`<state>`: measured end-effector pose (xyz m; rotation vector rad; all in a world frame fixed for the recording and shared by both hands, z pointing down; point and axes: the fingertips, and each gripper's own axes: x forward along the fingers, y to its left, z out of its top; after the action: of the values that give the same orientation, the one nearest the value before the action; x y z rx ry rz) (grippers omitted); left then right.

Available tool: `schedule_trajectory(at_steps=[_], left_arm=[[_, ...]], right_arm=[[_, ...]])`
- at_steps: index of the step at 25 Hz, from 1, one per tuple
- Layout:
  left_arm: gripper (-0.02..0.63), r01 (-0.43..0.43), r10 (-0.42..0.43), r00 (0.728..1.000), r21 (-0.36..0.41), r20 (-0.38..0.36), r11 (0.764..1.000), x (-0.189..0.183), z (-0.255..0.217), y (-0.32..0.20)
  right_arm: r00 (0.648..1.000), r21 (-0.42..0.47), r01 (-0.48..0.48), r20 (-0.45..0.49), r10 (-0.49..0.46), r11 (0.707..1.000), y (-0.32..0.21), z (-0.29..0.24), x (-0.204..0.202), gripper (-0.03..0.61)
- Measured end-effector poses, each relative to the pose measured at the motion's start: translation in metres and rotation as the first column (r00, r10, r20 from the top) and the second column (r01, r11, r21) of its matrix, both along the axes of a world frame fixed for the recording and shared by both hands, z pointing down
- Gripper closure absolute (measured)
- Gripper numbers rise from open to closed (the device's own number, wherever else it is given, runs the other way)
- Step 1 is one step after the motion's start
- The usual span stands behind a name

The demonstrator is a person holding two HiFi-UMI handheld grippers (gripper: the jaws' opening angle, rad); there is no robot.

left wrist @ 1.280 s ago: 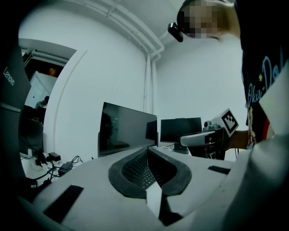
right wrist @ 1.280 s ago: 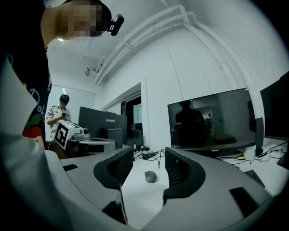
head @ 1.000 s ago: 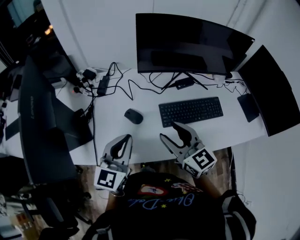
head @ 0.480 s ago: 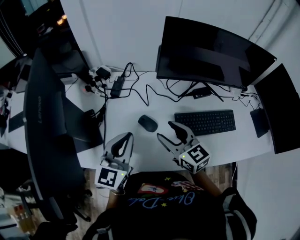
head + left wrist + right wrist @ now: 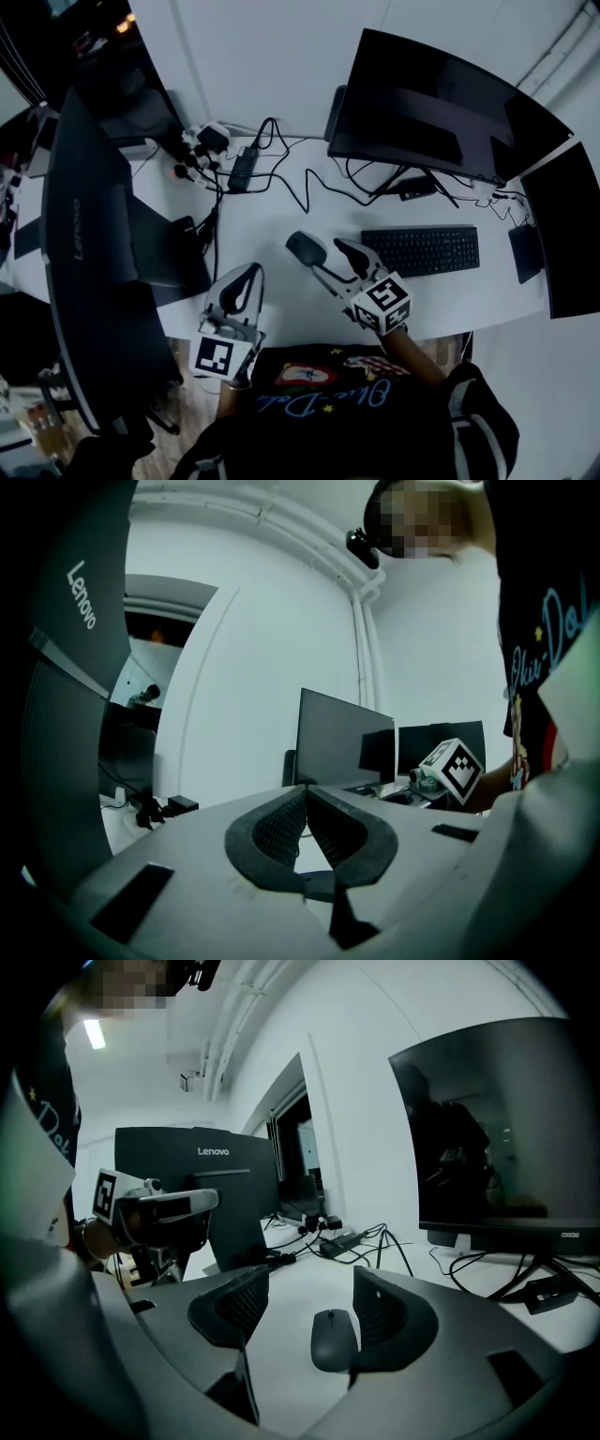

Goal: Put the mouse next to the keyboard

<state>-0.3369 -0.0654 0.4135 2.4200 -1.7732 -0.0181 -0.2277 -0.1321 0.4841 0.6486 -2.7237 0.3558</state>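
The dark grey mouse (image 5: 305, 248) lies on the white desk (image 5: 253, 234), left of the black keyboard (image 5: 420, 250) with a gap between them. My right gripper (image 5: 330, 264) reaches up to the mouse from the front, and its jaws are opening. In the right gripper view the mouse (image 5: 334, 1339) lies on the desk between the two fingers, close to the right finger (image 5: 386, 1312); the pads do not press on it. My left gripper (image 5: 240, 289) hovers at the desk's front edge, shut and empty, its fingertips (image 5: 302, 797) meeting.
A wide curved monitor (image 5: 427, 103) stands behind the keyboard and another screen (image 5: 572, 230) at the far right. The back of a Lenovo monitor (image 5: 89, 216) fills the left. Cables and a power strip (image 5: 234, 164) lie at the back left.
My right gripper has moved left from in front of the keyboard to the mouse, with its jaws spread wider. The left gripper has stayed put.
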Motion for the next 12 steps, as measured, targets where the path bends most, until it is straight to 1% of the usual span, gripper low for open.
schedule_trajectory(at_steps=[6, 12], left_arm=[[0.612, 0.055, -0.055, 0.998, -0.010, -0.001, 0.998, -0.018, 0.007, -0.008], [0.612, 0.089, -0.089, 0.996, -0.034, -0.005, 0.995, -0.024, 0.017, -0.015]], right_arm=[[0.996, -0.060, 0.043, -0.077, -0.047, 0.997, -0.010, 0.037, -0.015, 0.321], [0.978, -0.091, 0.076, -0.188, -0.092, 0.993, -0.017, 0.079, -0.025, 0.310]])
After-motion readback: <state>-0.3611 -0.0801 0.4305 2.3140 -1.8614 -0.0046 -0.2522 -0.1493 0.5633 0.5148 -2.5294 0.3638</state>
